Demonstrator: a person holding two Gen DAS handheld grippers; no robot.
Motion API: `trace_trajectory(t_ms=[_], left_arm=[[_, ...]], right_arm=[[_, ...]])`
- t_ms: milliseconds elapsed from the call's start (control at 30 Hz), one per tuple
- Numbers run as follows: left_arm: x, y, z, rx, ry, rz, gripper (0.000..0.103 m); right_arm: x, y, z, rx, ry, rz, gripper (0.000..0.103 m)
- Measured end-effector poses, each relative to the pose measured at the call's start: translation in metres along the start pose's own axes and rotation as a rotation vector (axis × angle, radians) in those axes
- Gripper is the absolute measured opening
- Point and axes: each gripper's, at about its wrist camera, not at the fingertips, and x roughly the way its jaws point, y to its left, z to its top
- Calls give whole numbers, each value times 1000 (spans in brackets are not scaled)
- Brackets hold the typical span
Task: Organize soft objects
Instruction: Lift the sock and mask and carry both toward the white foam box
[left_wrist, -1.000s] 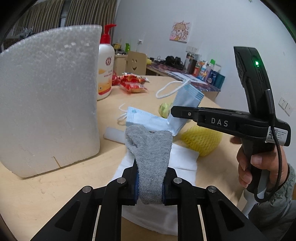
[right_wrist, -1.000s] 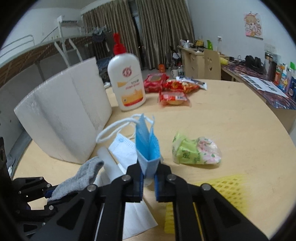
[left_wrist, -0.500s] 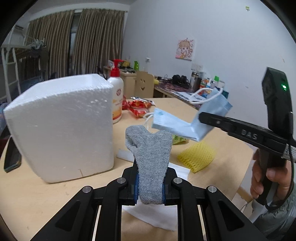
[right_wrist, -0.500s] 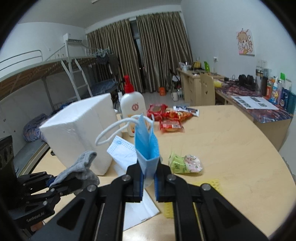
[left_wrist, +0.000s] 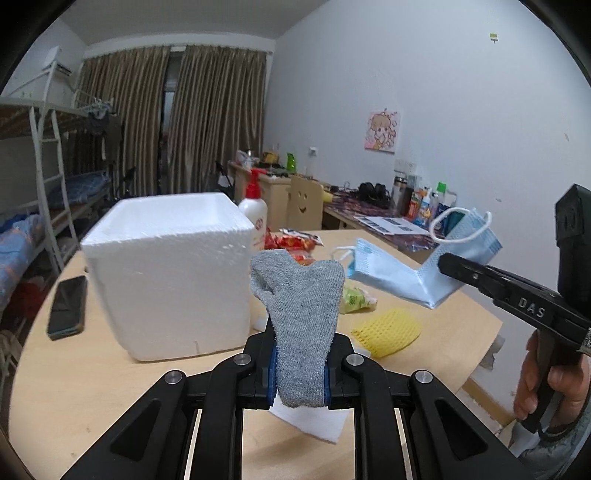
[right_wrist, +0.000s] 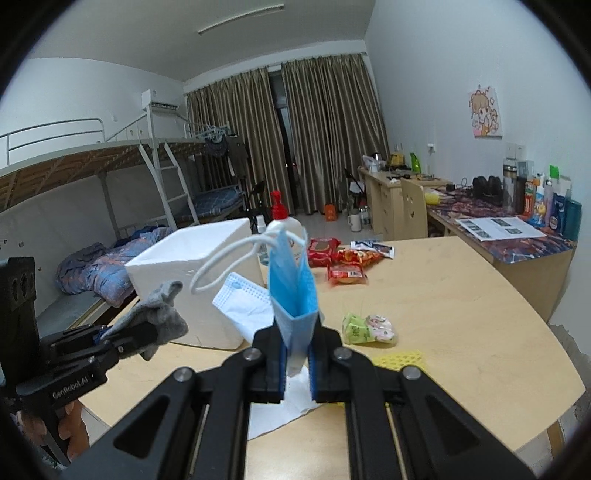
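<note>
Grey sock (left_wrist: 301, 325) I'm clamping in my left gripper (left_wrist: 299, 373), blue mask (right_wrist: 293, 291) I'm pinching in my right gripper (right_wrist: 297, 369), foam box (left_wrist: 170, 273) sitting far left, contents hidden.

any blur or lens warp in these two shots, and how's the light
Left wrist view: black phone at the left edge smeared, grey knit sock sharp, even indoor light. Right wrist view: fisheye bows the wooden table's edge, dark corners, blue face mask crisp.

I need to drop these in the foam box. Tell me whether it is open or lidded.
Open. The white foam box shows a bare rim and hollow top with no lid in the left wrist view; its inside is out of sight.
</note>
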Motion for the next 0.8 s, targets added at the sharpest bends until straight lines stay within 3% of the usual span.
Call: trace_trajectory(t_ms=[800], left_arm=[[-105,4,0,8,-167,191,18]], right_arm=[[-51,39,-2,-91,-133,102,12]])
